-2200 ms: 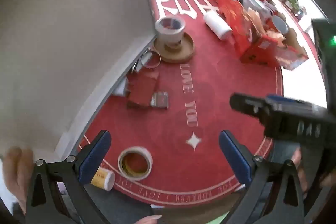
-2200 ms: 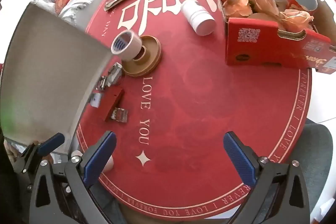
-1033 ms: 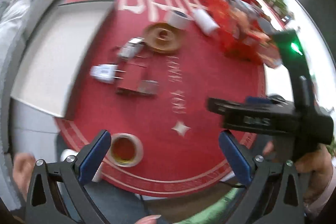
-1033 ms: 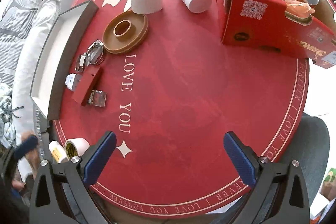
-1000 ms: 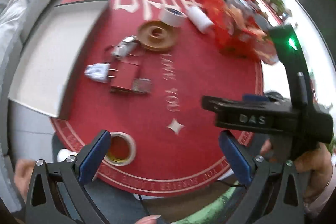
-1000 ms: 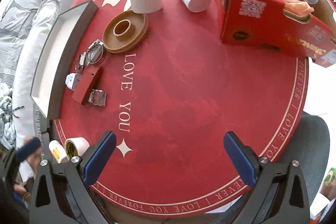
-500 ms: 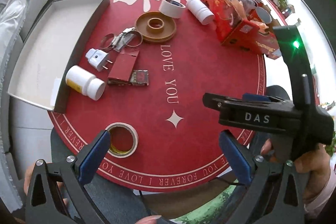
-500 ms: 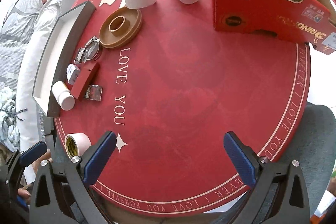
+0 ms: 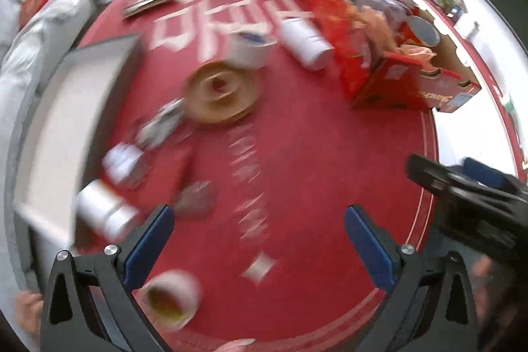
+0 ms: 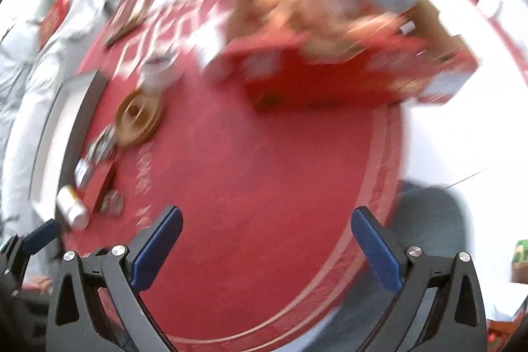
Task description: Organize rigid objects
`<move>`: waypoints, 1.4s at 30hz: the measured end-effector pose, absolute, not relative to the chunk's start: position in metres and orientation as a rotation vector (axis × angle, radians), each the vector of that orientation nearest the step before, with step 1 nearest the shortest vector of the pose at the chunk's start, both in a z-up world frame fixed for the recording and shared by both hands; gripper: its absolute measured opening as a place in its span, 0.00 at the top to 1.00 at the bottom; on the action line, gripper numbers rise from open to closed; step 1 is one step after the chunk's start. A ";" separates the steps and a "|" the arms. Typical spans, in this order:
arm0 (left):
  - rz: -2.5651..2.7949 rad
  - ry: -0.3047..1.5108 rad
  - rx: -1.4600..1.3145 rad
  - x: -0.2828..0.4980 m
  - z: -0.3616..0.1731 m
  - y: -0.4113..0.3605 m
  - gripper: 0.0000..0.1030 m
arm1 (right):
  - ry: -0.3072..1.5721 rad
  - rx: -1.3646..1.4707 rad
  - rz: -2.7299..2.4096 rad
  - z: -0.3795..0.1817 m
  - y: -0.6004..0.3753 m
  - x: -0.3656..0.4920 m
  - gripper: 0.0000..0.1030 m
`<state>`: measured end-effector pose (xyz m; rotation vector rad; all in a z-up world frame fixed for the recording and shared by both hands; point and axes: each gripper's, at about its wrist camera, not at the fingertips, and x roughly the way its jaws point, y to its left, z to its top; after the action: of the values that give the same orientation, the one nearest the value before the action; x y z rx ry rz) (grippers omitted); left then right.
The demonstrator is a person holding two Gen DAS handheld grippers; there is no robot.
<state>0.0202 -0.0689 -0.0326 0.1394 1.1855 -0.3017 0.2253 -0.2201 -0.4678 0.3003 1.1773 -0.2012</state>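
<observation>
Both views are motion-blurred. My left gripper [image 9: 257,220] hangs open and empty over the near part of the round red table [image 9: 313,160]. A small white pill bottle [image 9: 105,210] lies just left of its left finger, and a tape roll [image 9: 171,296] sits below that finger. Beyond lie a white plug [image 9: 123,164], a dark red card box [image 9: 168,170], a foil packet [image 9: 196,203], a watch [image 9: 161,121] and a brown wooden ring dish [image 9: 224,96]. My right gripper [image 10: 264,240] is open, empty, over the table's near right; the pill bottle [image 10: 71,208] is far to its left.
A shallow grey box lid [image 9: 62,127] with a white inside lies along the table's left edge. A white tape roll [image 9: 247,50], a larger white bottle [image 9: 305,43] and a red carton [image 9: 406,84] of flowers and cups stand at the back right. A hand holds the right gripper body [image 9: 475,203].
The grey box lid went from held up on edge to lying flat at the left. The pill bottle now lies on the table beside it. Both cameras are swinging, lower and closer.
</observation>
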 end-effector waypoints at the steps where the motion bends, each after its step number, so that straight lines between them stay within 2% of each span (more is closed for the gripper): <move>1: -0.311 1.178 0.147 0.025 -0.041 -0.079 0.00 | 1.161 0.300 -0.221 -0.464 -0.230 0.222 0.00; 5: -0.284 1.184 0.182 0.049 -0.093 -0.115 0.01 | 1.170 0.346 -0.263 -0.468 -0.261 0.212 0.00; 6: -0.287 1.127 0.163 0.050 -0.093 -0.117 0.00 | 1.176 0.361 -0.268 -0.470 -0.266 0.209 0.00; 12: -0.446 1.130 0.204 0.046 -0.097 -0.121 0.00 | 1.130 0.441 -0.271 -0.467 -0.277 0.209 0.00; 18: -0.583 1.272 0.270 0.029 -0.118 -0.076 0.00 | 1.190 0.435 -0.147 -0.481 -0.248 0.222 0.00; 25: -0.464 1.325 0.201 0.028 -0.168 -0.026 0.00 | 1.291 0.510 0.027 -0.507 -0.213 0.220 0.00; 35: -0.435 1.328 0.227 0.074 -0.242 -0.027 0.00 | 1.304 0.579 0.029 -0.516 -0.219 0.216 0.00; 42: -0.251 1.345 -0.045 0.144 -0.278 0.032 0.00 | 1.345 0.524 0.040 -0.517 -0.212 0.221 0.00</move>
<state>0.1435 0.0322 -0.2784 -0.0446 1.3446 -0.2515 0.2212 -0.2121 -0.5174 0.5245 1.3453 0.0405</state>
